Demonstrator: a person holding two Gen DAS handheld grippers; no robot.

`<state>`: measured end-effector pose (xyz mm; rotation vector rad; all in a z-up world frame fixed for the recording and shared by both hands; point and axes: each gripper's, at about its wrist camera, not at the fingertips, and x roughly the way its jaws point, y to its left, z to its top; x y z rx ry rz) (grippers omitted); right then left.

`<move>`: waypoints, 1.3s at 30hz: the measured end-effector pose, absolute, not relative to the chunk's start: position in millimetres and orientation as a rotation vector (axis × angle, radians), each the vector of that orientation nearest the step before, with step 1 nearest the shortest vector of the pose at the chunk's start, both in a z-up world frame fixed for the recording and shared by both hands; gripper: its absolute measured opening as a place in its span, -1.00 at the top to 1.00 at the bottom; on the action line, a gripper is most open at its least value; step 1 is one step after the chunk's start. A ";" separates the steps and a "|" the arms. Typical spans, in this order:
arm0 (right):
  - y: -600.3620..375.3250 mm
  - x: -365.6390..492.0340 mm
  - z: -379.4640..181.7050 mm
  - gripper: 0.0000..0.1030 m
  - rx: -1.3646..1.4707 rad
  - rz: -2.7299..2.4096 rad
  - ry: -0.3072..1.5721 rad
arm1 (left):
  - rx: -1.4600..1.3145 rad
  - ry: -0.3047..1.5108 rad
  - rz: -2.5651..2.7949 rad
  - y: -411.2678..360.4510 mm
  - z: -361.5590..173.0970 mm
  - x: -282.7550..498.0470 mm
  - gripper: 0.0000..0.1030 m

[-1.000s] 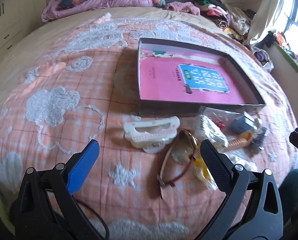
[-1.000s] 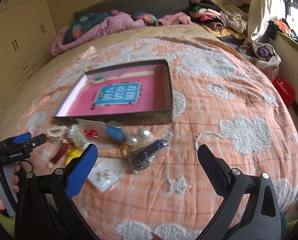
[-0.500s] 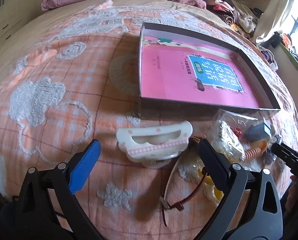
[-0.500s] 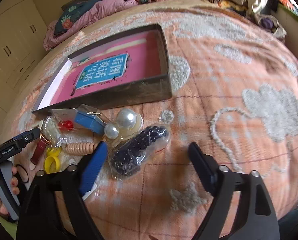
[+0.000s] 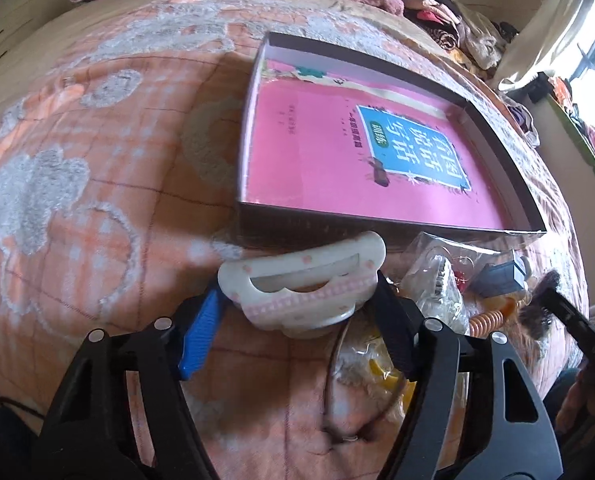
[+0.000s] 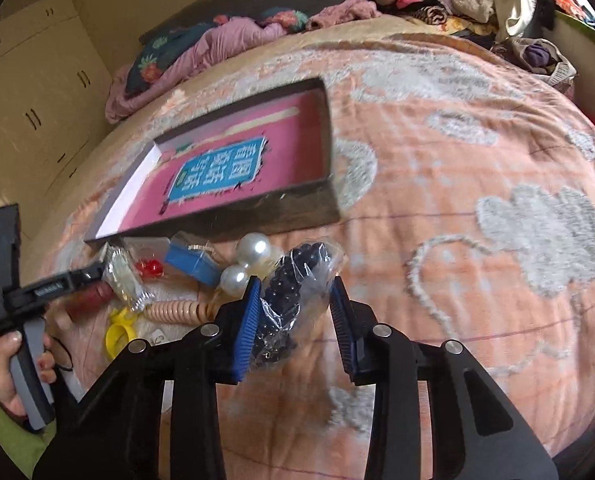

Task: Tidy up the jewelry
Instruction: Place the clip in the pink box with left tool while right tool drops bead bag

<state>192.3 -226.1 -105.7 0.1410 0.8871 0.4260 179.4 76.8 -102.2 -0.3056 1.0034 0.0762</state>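
Your left gripper [image 5: 297, 316] straddled the white clip [image 5: 303, 288], pads touching its ends; whether it truly gripped, I cannot tell. Your right gripper [image 6: 295, 318] sat open around the bagged beads [image 6: 293, 292], left pad against the plastic, right pad apart. Both lay on the quilt [image 6: 477, 200] just before the box [image 5: 381, 236]. Best to close squarely on each thing's middle, since slick plastic might slip, then lift clear of the box wall.

One box [image 5: 377, 224], one hair claw [image 5: 301, 284], two pearls [image 6: 253, 249], one yellow ring [image 6: 122, 330]
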 end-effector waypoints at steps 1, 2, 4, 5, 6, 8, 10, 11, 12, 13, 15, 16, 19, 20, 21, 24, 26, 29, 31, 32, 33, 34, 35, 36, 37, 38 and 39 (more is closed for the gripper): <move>-226.9 191.1 -103.9 0.36 0.129 0.421 0.876 | -0.300 1.001 0.075 76.0 -102.0 180.4 -0.21; -228.5 189.3 -101.1 0.36 0.125 0.421 0.864 | -0.297 1.000 0.073 75.6 -101.8 180.6 -0.21; -227.9 187.6 -96.4 0.36 0.127 0.425 0.851 | -0.292 0.997 0.068 75.2 -99.7 180.7 -0.20; -228.5 185.9 -92.6 0.36 0.124 0.426 0.840 | -0.292 0.991 0.064 74.9 -97.3 179.8 -0.18; -228.8 185.3 -89.9 0.36 0.123 0.426 0.833 | -0.292 0.985 0.062 75.2 -94.8 179.0 -0.18; -229.1 185.0 -83.0 0.36 0.127 0.433 0.818 | -0.303 0.971 0.057 76.8 -88.3 174.8 -0.18; -229.2 184.9 -74.9 0.36 0.125 0.442 0.800 | -0.304 0.953 0.052 77.5 -79.8 170.9 -0.18; -228.8 185.2 -72.1 0.36 0.124 0.441 0.793 | -0.299 0.945 0.052 77.8 -75.1 169.8 -0.18; -229.1 186.0 -69.4 0.36 0.126 0.443 0.788 | -0.297 0.934 0.048 78.0 -69.9 168.8 -0.18; -228.8 187.3 -67.2 0.36 0.125 0.444 0.786 | -0.293 0.926 0.046 77.6 -65.4 169.1 -0.18; -227.8 190.1 -63.0 0.36 0.123 0.441 0.777 | -0.279 0.904 0.044 76.7 -55.5 170.8 -0.18; -227.5 192.2 -61.2 0.36 0.123 0.442 0.775 | -0.276 0.899 0.039 76.9 -52.3 173.0 -0.18; -225.2 198.5 -55.5 0.36 0.124 0.442 0.766 | -0.262 0.881 0.032 76.0 -43.3 182.8 -0.18; -224.0 200.1 -53.3 0.36 0.123 0.445 0.761 | -0.258 0.877 0.030 75.4 -40.9 186.8 -0.18; -221.9 202.0 -50.3 0.36 0.118 0.447 0.753 | -0.257 0.873 0.031 75.9 -39.9 189.4 -0.18; -215.6 209.6 -43.1 0.36 0.106 0.456 0.736 | -0.248 0.856 0.026 73.8 -33.8 201.8 -0.18; -210.9 215.2 -39.5 0.36 0.099 0.459 0.727 | -0.246 0.851 0.020 71.9 -31.5 208.5 -0.18; -202.0 226.2 -36.6 0.36 0.079 0.463 0.719 | -0.236 0.856 0.016 69.0 -32.7 219.5 -0.18; -194.9 234.5 -37.8 0.36 0.067 0.465 0.723 | -0.236 0.865 0.010 66.8 -36.5 227.0 -0.18; -192.9 237.7 -38.6 0.36 0.061 0.465 0.725 | -0.233 0.869 0.009 65.6 -38.7 230.0 -0.18; -190.1 241.7 -40.1 0.36 0.056 0.465 0.729 | -0.230 0.872 0.009 65.4 -40.6 232.7 -0.18; -187.5 245.8 -42.2 0.36 0.052 0.464 0.736 | -0.224 0.877 0.009 63.8 -43.5 236.3 -0.18; -186.2 248.8 -44.1 0.36 0.049 0.464 0.741 | -0.220 0.880 0.009 63.5 -45.6 238.0 -0.18; -183.4 252.8 -46.9 0.36 0.043 0.461 0.748 | -0.218 0.885 0.009 63.1 -48.1 240.1 -0.18; -181.4 255.9 -49.1 0.36 0.037 0.458 0.755 | -0.216 0.895 0.010 62.4 -52.1 243.1 -0.18; -179.6 258.7 -51.5 0.36 0.031 0.456 0.762 | -0.217 0.902 0.009 62.1 -54.6 244.9 -0.18; -177.5 262.3 -54.8 0.36 0.026 0.452 0.771 | -0.217 0.904 0.008 62.3 -55.9 245.7 -0.18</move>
